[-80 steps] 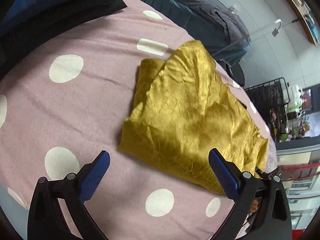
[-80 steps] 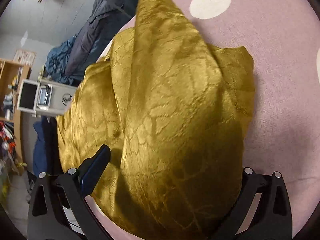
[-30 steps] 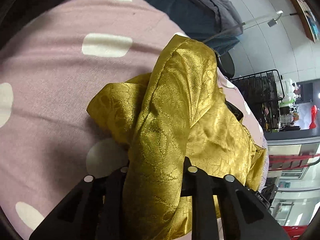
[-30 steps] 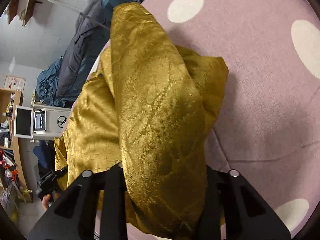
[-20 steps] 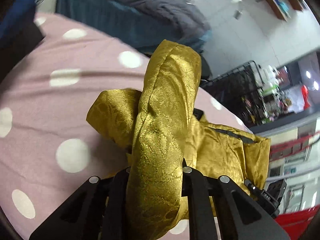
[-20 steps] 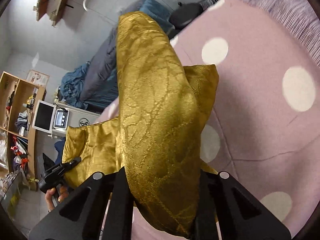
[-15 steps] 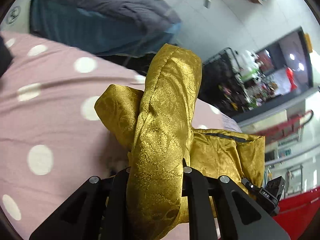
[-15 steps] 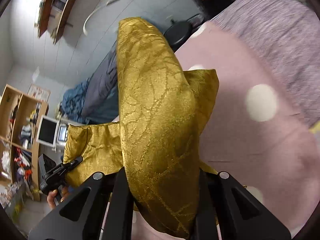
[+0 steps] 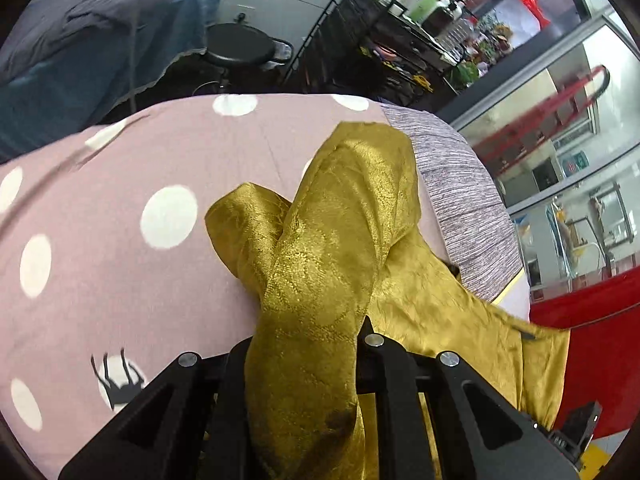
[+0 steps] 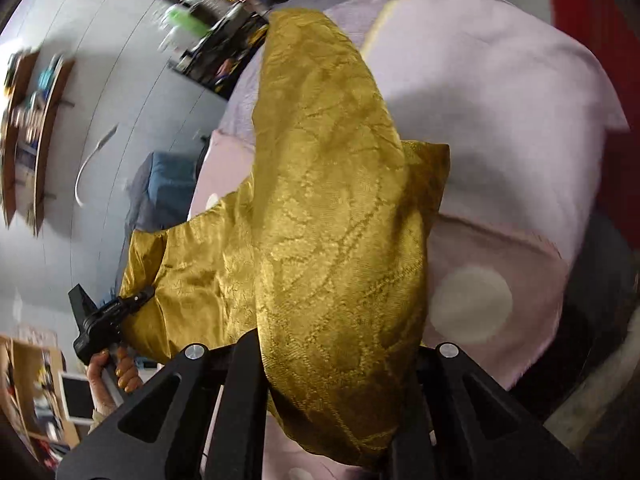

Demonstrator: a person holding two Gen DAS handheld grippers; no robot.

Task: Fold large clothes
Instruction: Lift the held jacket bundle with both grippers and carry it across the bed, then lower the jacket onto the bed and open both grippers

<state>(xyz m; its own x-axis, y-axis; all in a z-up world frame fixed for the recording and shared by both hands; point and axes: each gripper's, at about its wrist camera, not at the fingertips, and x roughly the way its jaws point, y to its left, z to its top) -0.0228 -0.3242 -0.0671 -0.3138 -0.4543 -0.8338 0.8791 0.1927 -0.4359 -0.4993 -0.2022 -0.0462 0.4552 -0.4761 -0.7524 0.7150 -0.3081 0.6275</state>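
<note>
**Risk Notice: Garment Lifted in a Two-Point Grip**

Nearest the cameras, the left gripper [image 9: 304, 360] and the right gripper [image 10: 336, 360] each have their fingers drawn narrow and clamped on a thick bunched fold of the gold garment [image 9: 340, 240]. The cloth bulges out above both pairs of fingers, and the span between the two grips hangs slack.

Slip hazard: the fabric looks smooth and shiny. A bunched fold may creep out of the fingers under its own weight or under a sudden pull. Losing one corner would collapse the fold.

Alignment hazard: uneven height or spacing between the hands would probably skew the edges and set creases.

Beyond the grips, the lower part of the garment trails onto the pink spotted bed cover [image 9: 120, 168]. Dragging could bunch the cover and tuck cloth under itself.

Farther out, the bed edge lies near the red panel [image 9: 580, 320] and the stool [image 9: 236, 46]. Cloth set down too close to that edge might slide off.
</note>
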